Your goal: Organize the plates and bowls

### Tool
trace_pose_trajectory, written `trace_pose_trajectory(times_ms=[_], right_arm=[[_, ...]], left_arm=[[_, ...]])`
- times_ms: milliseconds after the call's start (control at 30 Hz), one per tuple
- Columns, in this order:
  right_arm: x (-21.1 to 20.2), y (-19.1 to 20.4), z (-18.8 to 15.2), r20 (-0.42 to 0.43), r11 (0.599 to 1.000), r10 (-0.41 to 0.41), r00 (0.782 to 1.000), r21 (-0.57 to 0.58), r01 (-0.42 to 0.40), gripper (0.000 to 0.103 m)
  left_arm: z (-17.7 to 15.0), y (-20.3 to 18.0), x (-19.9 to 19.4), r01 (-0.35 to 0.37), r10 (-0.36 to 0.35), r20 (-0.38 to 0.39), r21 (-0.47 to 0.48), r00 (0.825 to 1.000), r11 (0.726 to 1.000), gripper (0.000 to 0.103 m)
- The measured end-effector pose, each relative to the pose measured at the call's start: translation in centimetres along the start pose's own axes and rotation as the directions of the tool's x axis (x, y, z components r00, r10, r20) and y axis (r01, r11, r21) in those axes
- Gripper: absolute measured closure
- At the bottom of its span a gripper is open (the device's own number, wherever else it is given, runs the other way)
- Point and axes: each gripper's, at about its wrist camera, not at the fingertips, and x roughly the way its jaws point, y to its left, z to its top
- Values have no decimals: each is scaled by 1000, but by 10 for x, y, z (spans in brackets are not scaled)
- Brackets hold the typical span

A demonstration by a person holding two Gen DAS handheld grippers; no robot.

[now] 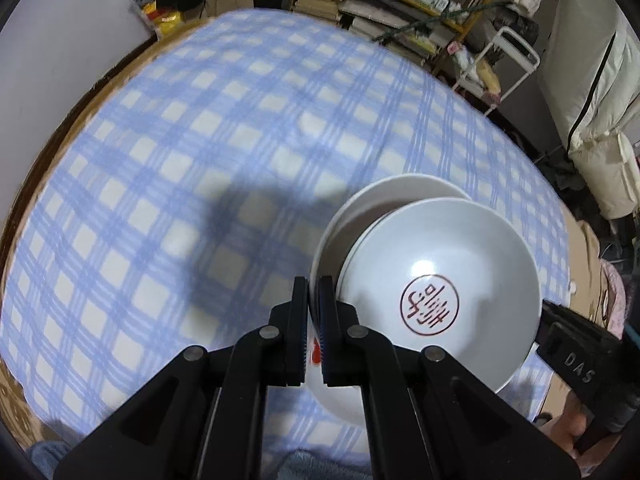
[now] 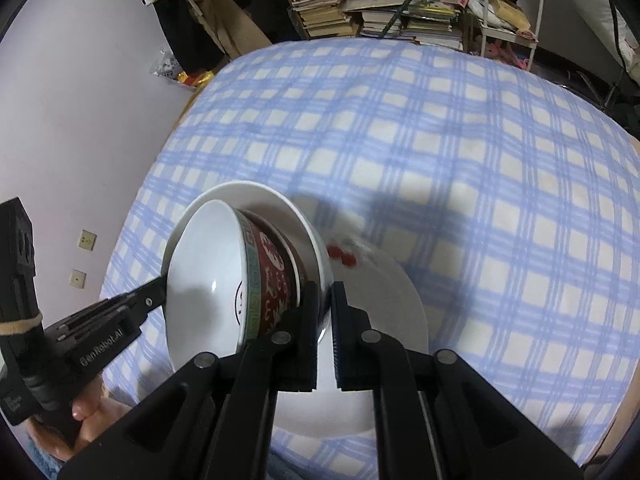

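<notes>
A: Left wrist view: left gripper (image 1: 314, 292) clamped on the plate (image 1: 340, 236) rim, bowl (image 1: 436, 280) riding on top, above the checked cloth (image 1: 200, 140).

B: Right wrist view: right gripper (image 2: 326, 300) pinching the opposite rim. Best kept level, moved together, lest the bowl slide.

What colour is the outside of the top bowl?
Dark red with a green patterned band below the rim; the top bowl shows best in the right wrist view.

A white plate (image 2: 384, 312) with red cherries painted near its rim lies above the blue-checked cloth. On it two bowls are nested and tipped on their sides: the outer bowl (image 1: 352, 216) plain white, the inner bowl (image 1: 436, 276) white inside with a round red seal mark, red and patterned outside.
</notes>
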Motion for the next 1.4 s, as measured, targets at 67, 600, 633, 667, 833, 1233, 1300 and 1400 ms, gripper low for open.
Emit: trace_pose_trajectory(times_ms=[67,600,633,667,833,1233,1300,1400], right_arm=[[1,-4,-7,-4,1000,-7,1000,14,7,93],[-1,-28,-29,73,998,-4,997,70,-1,96],[-4,-26,-30,82,998,-15,997,58,10,96],[-7,-25,-31,92,999,-24,995,49,20,96],[-29,-26,-37,134,999,-17,991,34,13,96],[-111,-14,-53,315,997,-18,949,-69,42,57],[-123,-12,-58,350,995,-15,937,-87,49,45],[-137,-9,-67,402,990,-22,916,-117,75,30]], left_arm=[[-10,0,8,0,0,-37,-9,999,1000,100],[-31,-21,6,-78,75,33,107,997,991,95],[-32,-22,2,-94,88,52,117,995,989,95],[-33,-22,-2,-102,95,69,122,993,987,95],[-41,-24,-25,-142,125,131,130,983,981,92],[-66,-29,-123,-248,183,389,125,903,961,72],[-73,-26,-138,-250,176,437,118,882,961,60],[-86,-27,-156,-294,201,504,112,840,949,49]])
